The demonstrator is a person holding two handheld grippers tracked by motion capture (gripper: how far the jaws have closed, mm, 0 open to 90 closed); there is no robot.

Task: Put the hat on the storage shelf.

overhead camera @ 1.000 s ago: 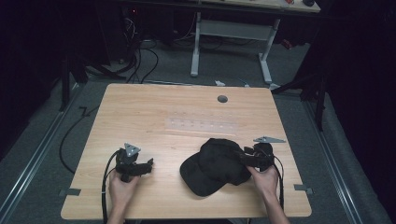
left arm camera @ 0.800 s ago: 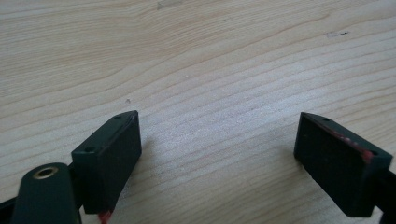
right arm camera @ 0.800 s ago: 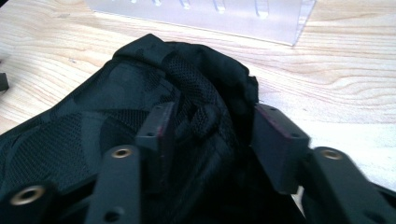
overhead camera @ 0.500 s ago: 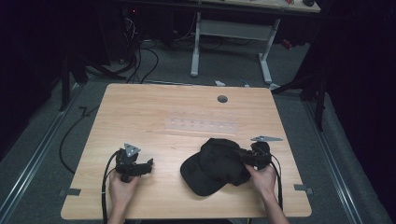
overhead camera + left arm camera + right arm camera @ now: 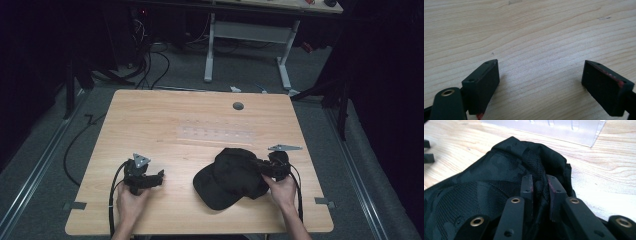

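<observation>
A black mesh cap (image 5: 231,176) lies on the wooden table (image 5: 200,120), toward the front right. My right gripper (image 5: 262,168) is at the cap's right side, shut on a fold of its fabric (image 5: 539,186). In the right gripper view the two jaws pinch the bunched cloth between them. My left gripper (image 5: 159,176) rests at the front left of the table, well apart from the cap. Its jaws stand wide open over bare wood (image 5: 539,72), with nothing between them.
A clear plastic rack (image 5: 216,133) lies flat in the middle of the table, just behind the cap, also seen in the right gripper view (image 5: 564,130). A round grommet (image 5: 238,106) sits near the far edge. A desk frame and cables are on the floor beyond.
The right gripper has shifted slightly left and forward with the cap's edge in it. The left gripper has stayed where it was.
</observation>
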